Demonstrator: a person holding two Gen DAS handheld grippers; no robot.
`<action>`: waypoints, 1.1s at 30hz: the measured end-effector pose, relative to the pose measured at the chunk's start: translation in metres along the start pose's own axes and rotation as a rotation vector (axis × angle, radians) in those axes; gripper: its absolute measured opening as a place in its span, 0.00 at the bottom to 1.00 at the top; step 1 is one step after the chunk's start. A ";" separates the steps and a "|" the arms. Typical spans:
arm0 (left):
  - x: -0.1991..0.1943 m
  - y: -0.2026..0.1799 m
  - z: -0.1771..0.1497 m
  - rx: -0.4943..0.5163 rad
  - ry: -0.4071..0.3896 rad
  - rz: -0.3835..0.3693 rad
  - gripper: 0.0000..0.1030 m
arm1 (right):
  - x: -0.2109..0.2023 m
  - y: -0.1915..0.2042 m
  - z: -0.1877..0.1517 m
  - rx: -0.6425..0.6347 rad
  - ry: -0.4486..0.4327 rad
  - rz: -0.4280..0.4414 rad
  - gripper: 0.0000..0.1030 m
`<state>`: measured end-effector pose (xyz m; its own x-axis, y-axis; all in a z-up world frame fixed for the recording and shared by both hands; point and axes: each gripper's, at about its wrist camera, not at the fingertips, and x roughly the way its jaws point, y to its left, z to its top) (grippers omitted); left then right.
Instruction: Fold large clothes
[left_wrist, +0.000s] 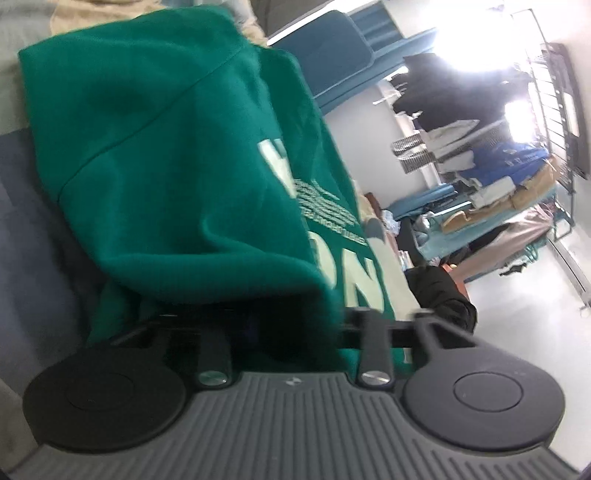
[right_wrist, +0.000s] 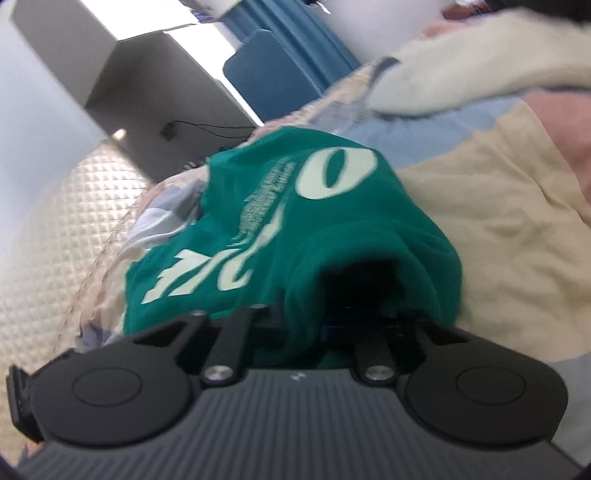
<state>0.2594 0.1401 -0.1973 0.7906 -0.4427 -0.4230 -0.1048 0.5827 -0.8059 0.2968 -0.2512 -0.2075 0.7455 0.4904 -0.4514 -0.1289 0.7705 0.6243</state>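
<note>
- The left gripper (left_wrist: 295, 325) is biting into the green sweatshirt (left_wrist: 166, 155); its fingers are buried in a dark fold of cloth, and they read as clamped on that fold.
- The right gripper (right_wrist: 354, 314) is doing likewise: its fingers are hidden under a bunched edge of the same green sweatshirt (right_wrist: 295, 229), seemingly pinched on it.
- From each set of fingers the garment is running straight ahead and away, white lettering up, so both hands are equally near, each holding its own near edge.
- Beyond, the sweatshirt is lying over a patchwork bedspread (right_wrist: 498, 221) on a bed.
- Judged next: carrying the held edge forward across the body.
- Farthest off, a rack of clothes (left_wrist: 498, 177) is standing by the wall.
</note>
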 end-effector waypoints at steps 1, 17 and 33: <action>-0.007 -0.005 -0.001 0.028 -0.012 -0.021 0.11 | -0.008 0.006 0.000 -0.023 -0.033 0.026 0.11; -0.180 -0.149 0.026 0.328 -0.370 -0.242 0.08 | -0.178 0.137 0.062 -0.267 -0.476 0.323 0.08; -0.323 -0.405 0.113 0.593 -0.545 -0.339 0.09 | -0.313 0.279 0.237 -0.506 -0.672 0.298 0.09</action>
<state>0.1147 0.1234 0.3124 0.9165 -0.3571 0.1801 0.3998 0.8044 -0.4394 0.1827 -0.2858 0.2593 0.8405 0.4793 0.2528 -0.5332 0.8145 0.2285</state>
